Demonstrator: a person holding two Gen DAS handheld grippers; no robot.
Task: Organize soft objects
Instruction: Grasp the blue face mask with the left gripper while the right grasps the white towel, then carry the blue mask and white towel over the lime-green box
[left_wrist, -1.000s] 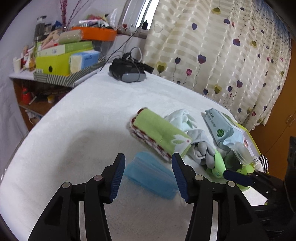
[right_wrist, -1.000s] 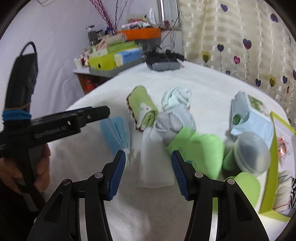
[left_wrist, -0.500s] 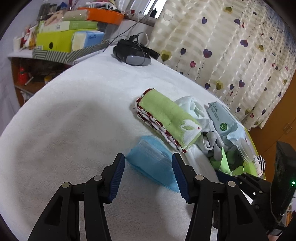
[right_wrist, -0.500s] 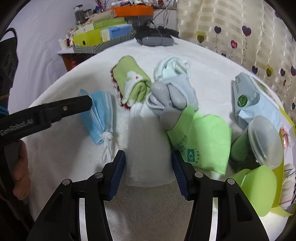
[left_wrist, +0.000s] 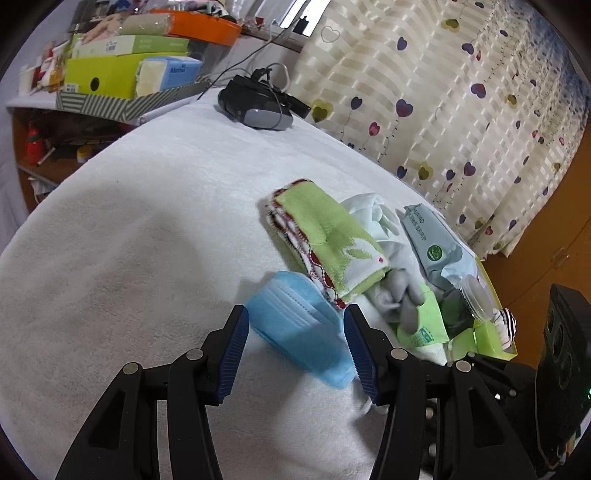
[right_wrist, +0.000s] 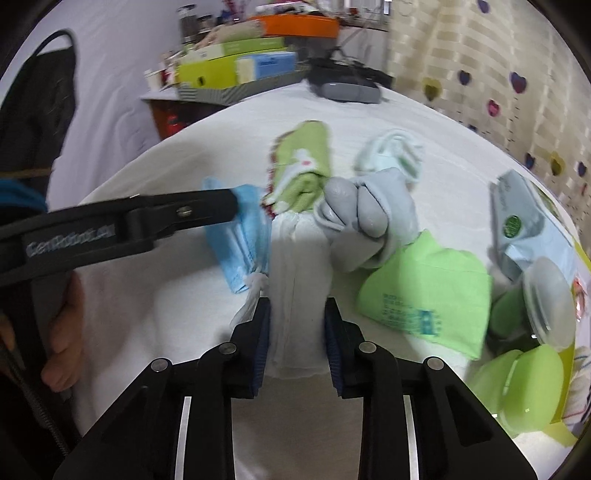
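A blue face mask lies flat on the white towel, between the open jaws of my left gripper; it also shows in the right wrist view. A rolled green cloth lies just beyond it, also in the right wrist view. My right gripper has its jaws narrowed around a white folded cloth, touching both its sides. Grey socks, a pale mint cloth and a green mask packet lie close by. The left gripper's finger crosses the right wrist view.
A wet-wipes pack, a green lidded jar and a lime tray crowd the right side. A black headset lies at the far end. Boxes and an orange tray stand on a shelf at the back left.
My left gripper moved forward so the blue mask now sits between its jaws. My right gripper moved down and forward and narrowed its jaws onto the white cloth.
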